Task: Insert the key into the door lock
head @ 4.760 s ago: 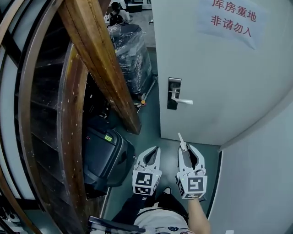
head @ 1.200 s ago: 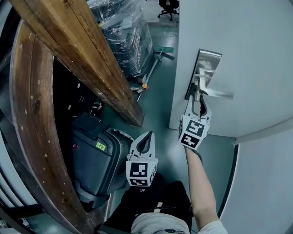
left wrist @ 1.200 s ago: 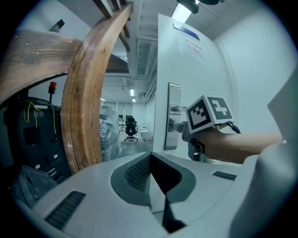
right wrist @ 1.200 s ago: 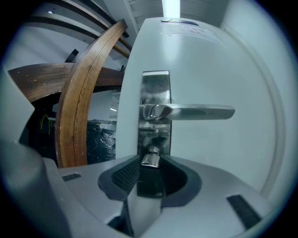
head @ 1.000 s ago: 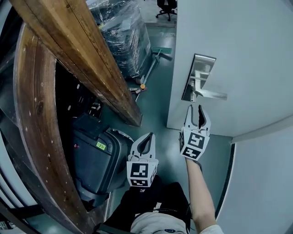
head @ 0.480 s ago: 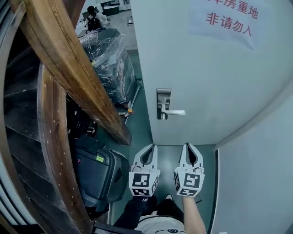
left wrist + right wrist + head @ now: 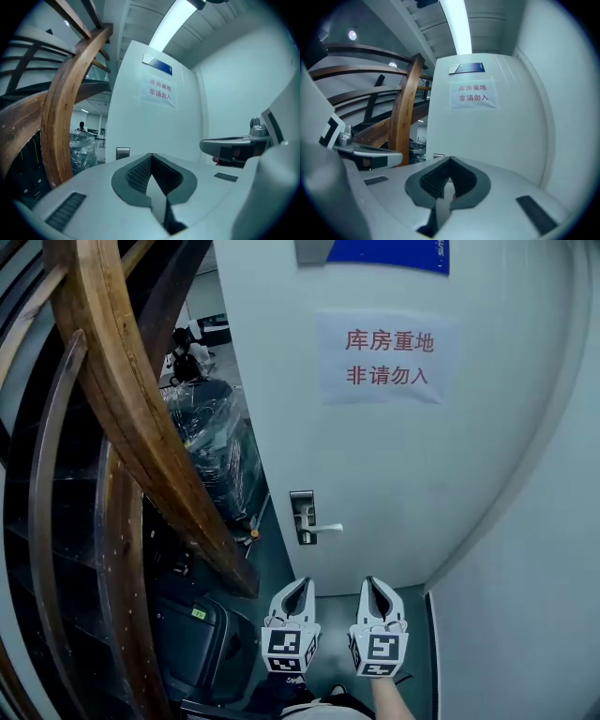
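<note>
The white door (image 7: 403,474) stands ahead with its metal lock plate (image 7: 302,517) and lever handle (image 7: 324,528). Both grippers hang side by side well back from it, apart from the lock. My left gripper (image 7: 299,583) is shut and holds nothing. My right gripper (image 7: 371,582) has just been closing and is shut, with nothing between its pads. No key shows in either gripper, and the lock is too small to show one. The left gripper view has the left gripper (image 7: 151,155) below the plate (image 7: 123,153). In the right gripper view the right gripper (image 7: 449,159) points at the door.
A curved wooden stair beam (image 7: 141,427) runs down the left. Behind it stand a plastic-wrapped load (image 7: 211,446) and a person (image 7: 183,348). A dark case (image 7: 192,634) lies on the floor at left. A paper sign (image 7: 386,357) hangs on the door. A white wall (image 7: 525,615) closes the right.
My right gripper came away from the door handle with open jaws and shut them. Both grippers drew back from the door and rose. The head view tilted up to the sign.
</note>
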A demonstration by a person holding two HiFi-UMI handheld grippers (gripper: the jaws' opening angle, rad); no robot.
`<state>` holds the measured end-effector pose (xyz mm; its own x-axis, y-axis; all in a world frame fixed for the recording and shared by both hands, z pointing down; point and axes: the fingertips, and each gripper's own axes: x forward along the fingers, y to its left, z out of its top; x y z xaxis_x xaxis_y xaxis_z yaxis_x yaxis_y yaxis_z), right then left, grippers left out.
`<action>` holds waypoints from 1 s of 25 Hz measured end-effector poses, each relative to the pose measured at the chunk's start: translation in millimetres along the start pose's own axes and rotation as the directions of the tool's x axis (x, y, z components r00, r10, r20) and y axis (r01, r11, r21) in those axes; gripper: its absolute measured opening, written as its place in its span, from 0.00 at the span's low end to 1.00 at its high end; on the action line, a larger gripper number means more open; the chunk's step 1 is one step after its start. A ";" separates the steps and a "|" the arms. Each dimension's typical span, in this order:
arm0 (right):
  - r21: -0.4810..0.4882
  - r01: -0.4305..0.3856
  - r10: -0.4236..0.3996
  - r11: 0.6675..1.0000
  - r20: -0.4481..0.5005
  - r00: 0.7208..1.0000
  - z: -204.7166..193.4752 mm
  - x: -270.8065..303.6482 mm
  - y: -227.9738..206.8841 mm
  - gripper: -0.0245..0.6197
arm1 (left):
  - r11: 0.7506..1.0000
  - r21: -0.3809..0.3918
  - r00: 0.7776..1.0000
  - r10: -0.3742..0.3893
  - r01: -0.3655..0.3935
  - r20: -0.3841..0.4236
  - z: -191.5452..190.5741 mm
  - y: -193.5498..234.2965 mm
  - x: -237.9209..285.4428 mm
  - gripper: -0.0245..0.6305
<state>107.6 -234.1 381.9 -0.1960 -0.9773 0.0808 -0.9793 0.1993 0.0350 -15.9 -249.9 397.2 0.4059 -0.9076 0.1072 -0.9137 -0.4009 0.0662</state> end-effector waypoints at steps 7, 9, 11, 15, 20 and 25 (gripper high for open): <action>-0.002 0.005 -0.005 1.000 0.035 0.999 17.6 -4.2 -11.0 0.05 | 1.000 0.026 1.000 -0.011 0.010 0.028 18.1 -10.7 2.9 0.04; -0.002 0.002 -0.002 1.000 0.038 0.999 17.9 -2.9 -9.8 0.05 | 0.999 0.031 0.999 -0.012 0.011 0.033 20.9 -10.1 3.5 0.04; -0.009 -0.004 0.004 1.000 0.043 0.999 19.8 -1.7 -6.2 0.05 | 0.999 0.033 0.999 -0.011 0.010 0.037 22.7 -8.4 3.5 0.04; -0.019 -0.012 0.013 1.000 0.048 0.999 21.8 0.0 -2.2 0.05 | 0.999 0.035 0.999 -0.010 0.008 0.039 23.1 -6.4 3.7 0.04; -0.007 -0.016 0.016 1.000 0.051 0.999 20.5 1.0 -0.1 0.05 | 0.999 0.037 0.999 -0.012 0.011 0.033 20.5 -3.8 3.5 0.04; -0.003 -0.020 0.020 1.000 0.055 0.998 20.8 3.1 2.4 0.05 | 0.999 0.038 0.999 -0.014 0.013 0.034 20.0 -2.6 4.5 0.04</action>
<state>103.6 -238.1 361.5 -0.2181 -0.9756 0.0270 -0.9751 0.2190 0.0364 -12.0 -255.5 377.7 0.4178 -0.9057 0.0720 -0.9086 -0.4167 0.0294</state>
